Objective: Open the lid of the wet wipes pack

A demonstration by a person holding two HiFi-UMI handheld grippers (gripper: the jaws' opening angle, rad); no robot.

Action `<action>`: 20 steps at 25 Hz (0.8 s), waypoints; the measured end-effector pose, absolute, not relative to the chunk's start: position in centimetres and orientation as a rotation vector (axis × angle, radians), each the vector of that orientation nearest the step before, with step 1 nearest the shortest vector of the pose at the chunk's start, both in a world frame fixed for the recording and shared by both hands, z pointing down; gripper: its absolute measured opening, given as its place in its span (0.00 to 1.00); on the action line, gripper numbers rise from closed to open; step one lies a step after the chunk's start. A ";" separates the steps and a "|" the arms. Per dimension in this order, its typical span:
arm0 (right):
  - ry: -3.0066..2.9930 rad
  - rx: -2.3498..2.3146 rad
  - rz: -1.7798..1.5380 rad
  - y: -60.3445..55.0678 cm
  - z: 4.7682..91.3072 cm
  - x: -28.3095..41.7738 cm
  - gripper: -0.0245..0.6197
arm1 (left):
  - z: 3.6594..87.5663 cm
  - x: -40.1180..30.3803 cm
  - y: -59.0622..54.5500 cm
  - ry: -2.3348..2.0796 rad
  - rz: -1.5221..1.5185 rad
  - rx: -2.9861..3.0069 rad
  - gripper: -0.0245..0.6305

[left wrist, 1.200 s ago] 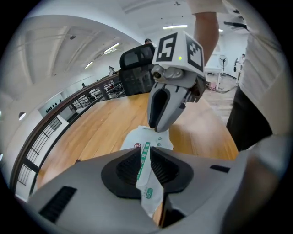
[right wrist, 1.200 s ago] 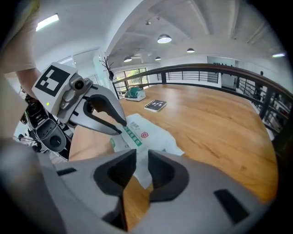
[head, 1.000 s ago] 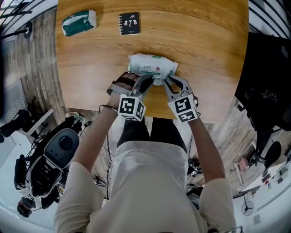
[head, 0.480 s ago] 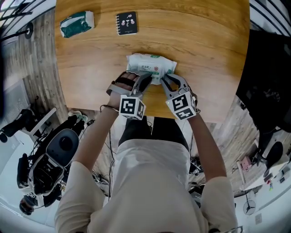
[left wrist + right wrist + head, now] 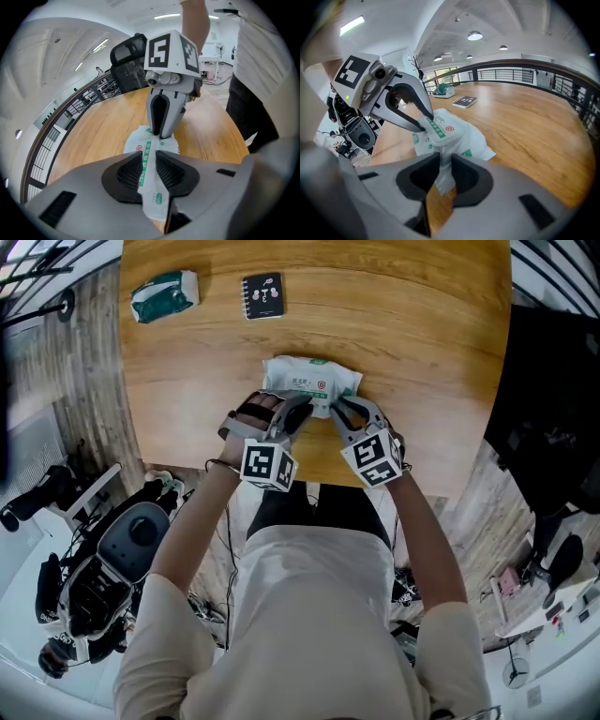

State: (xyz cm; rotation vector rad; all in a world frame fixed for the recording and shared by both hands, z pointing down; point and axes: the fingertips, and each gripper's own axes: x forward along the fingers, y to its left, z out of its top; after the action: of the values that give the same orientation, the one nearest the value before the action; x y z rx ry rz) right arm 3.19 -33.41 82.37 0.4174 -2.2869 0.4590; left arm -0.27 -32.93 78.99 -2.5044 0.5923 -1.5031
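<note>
The white wet wipes pack [image 5: 311, 383] with green print lies on the wooden table [image 5: 422, 334] near its front edge. My left gripper [image 5: 298, 409] comes at it from the near left. In the left gripper view the left gripper [image 5: 149, 171] is shut on the pack [image 5: 140, 143], along its green strip. In the right gripper view its fingertips [image 5: 425, 123] meet at the edge of the flat white lid [image 5: 440, 126]. My right gripper [image 5: 342, 412] is shut on the pack's near end flap, as the right gripper view shows [image 5: 443, 171]. The lid lies flat.
At the table's far left lie a green and white tissue pack [image 5: 163, 294] and a small black notebook [image 5: 263, 293]. A dark chair and gear [image 5: 122, 549] stand on the floor at the left. The table's front edge runs just under the grippers.
Both grippers keep the same hold on the pack. The hands and the pack have barely moved; only the head view has drifted a little.
</note>
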 end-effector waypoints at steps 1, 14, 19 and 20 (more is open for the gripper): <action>-2.287 0.415 0.461 -33.4 82.4 3.2 0.16 | 78.7 -0.3 -33.1 0.605 -1.486 -2.515 0.16; -2.300 0.411 0.469 -33.2 82.1 3.2 0.16 | 76.5 -2.3 -42.2 0.827 -1.436 -2.479 0.11; -2.311 0.410 0.466 -33.3 82.1 3.3 0.16 | 78.1 -3.0 -42.8 0.823 -1.467 -2.474 0.11; -2.310 0.408 0.465 -33.3 82.1 3.3 0.16 | 78.3 -3.1 -42.8 0.826 -1.471 -2.473 0.11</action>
State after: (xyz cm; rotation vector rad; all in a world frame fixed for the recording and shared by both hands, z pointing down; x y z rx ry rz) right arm 3.28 -33.29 82.09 0.4081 -2.3104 0.4645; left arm -3.09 -42.83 78.28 -2.4732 0.8264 -1.4713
